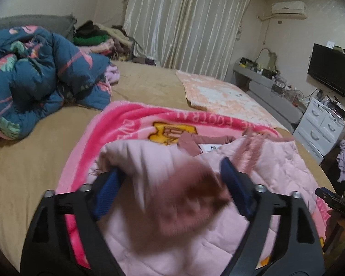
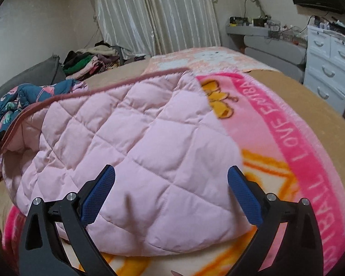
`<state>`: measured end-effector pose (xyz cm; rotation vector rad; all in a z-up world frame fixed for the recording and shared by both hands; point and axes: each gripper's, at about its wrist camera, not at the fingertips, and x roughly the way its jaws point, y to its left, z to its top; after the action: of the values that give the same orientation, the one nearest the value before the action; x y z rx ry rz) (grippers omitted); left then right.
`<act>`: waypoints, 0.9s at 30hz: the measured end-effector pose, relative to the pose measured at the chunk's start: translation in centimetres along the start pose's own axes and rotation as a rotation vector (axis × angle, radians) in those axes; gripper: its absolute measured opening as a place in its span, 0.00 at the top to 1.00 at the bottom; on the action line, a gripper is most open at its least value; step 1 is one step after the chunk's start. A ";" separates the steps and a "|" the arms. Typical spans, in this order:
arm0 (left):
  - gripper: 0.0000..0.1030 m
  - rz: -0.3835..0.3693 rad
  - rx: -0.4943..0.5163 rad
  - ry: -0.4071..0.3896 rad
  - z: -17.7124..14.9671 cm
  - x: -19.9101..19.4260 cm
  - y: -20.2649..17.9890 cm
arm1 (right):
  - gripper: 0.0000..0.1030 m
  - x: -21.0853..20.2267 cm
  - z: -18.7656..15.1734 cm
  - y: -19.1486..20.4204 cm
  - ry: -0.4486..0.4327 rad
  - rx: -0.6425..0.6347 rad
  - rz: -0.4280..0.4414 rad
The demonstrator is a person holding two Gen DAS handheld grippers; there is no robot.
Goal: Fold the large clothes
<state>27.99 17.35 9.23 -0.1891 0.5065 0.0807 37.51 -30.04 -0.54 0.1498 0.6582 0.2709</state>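
Observation:
A pale pink quilted jacket point(image 2: 131, 138) with dusty-rose trim lies on a bright pink blanket point(image 2: 306, 151) on the bed. In the left wrist view the jacket point(image 1: 276, 168) fills the foreground, and a blurred rose cuff point(image 1: 191, 197) sits between the fingers. My left gripper point(image 1: 170, 172) is open, its jaws wide on either side of that cuff. My right gripper point(image 2: 171, 172) is open and empty, jaws spread just over the jacket's near hem. The right gripper's tip also shows at the right edge of the left wrist view point(image 1: 333, 197).
A crumpled blue floral duvet point(image 1: 41, 78) lies at the bed's left. A peach mat point(image 1: 220, 92) lies farther back. Piled clothes point(image 1: 96, 36) sit by the curtain. White drawers point(image 1: 322, 124), a grey desk and a TV point(image 1: 333, 69) stand at the right.

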 end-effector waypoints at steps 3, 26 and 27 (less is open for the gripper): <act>0.09 0.045 0.041 -0.074 0.2 -2.5 -0.6 | 0.05 -0.7 0.1 -0.7 -0.012 -0.008 -0.029; 0.46 0.031 -0.163 0.242 -10.2 2.5 5.9 | 0.30 2.8 -2.9 -3.6 0.109 -0.036 0.045; 0.58 0.035 -0.141 0.234 -9.9 2.6 5.4 | 0.41 3.0 -2.8 -3.3 0.110 -0.042 0.043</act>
<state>24.91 20.73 -1.43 -0.3297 0.7385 0.1292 38.71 -32.13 -5.20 0.1092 0.7586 0.3359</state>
